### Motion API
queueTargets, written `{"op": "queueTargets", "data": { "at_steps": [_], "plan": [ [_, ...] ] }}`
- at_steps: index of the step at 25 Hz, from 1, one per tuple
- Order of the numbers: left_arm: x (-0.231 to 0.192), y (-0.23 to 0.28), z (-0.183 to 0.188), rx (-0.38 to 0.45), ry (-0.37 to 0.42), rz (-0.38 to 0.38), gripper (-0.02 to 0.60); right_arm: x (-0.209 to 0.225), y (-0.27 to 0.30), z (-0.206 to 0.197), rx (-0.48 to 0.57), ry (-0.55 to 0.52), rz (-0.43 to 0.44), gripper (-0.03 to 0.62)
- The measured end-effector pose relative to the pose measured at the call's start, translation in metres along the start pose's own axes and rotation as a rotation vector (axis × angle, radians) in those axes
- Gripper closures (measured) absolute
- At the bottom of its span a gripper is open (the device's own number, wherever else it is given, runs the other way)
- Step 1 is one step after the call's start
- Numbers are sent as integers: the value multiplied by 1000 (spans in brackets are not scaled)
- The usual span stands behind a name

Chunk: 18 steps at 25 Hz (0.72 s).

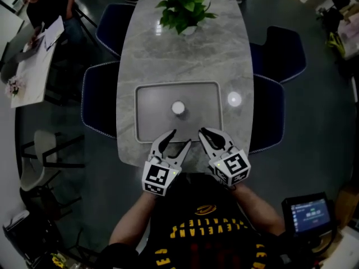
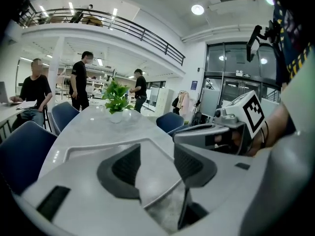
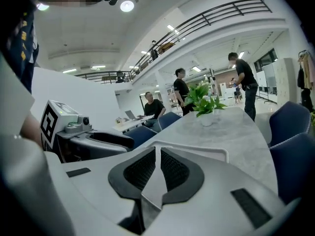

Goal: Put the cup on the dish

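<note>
The table (image 1: 151, 60) is bare between the tray (image 1: 151, 122) and the plant (image 1: 184, 10) at its far end, so that stretch lies open. Inside the tray, one cup (image 1: 178, 107) stands at the middle with flat floor free all round it; only the low raised rim stands in the way. A strip of bare tabletop runs along the tray's left side. Blue chairs (image 1: 98, 105) sit tucked against both long sides. At the near edge the left gripper (image 1: 182, 137) and the right gripper (image 1: 203, 132) hang side by side, a narrow gap between them, each crowding the other.
</note>
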<state>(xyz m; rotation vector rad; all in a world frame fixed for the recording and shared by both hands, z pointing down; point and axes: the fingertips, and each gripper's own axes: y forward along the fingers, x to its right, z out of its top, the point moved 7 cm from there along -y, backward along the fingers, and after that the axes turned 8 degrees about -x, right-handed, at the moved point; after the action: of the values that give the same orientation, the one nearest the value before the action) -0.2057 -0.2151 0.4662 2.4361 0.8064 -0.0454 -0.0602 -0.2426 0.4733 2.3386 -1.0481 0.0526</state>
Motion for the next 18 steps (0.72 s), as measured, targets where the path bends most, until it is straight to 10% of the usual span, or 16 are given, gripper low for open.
{"op": "queueTargets", "data": {
  "at_steps": [8,18],
  "plan": [
    [39,-31,25,97,-20,-3,539,-17,-39,17,141,-62,24,561],
    [82,-58,46,193,-13,27,549,-28,-76,37,233,-122,49,560]
  ]
}}
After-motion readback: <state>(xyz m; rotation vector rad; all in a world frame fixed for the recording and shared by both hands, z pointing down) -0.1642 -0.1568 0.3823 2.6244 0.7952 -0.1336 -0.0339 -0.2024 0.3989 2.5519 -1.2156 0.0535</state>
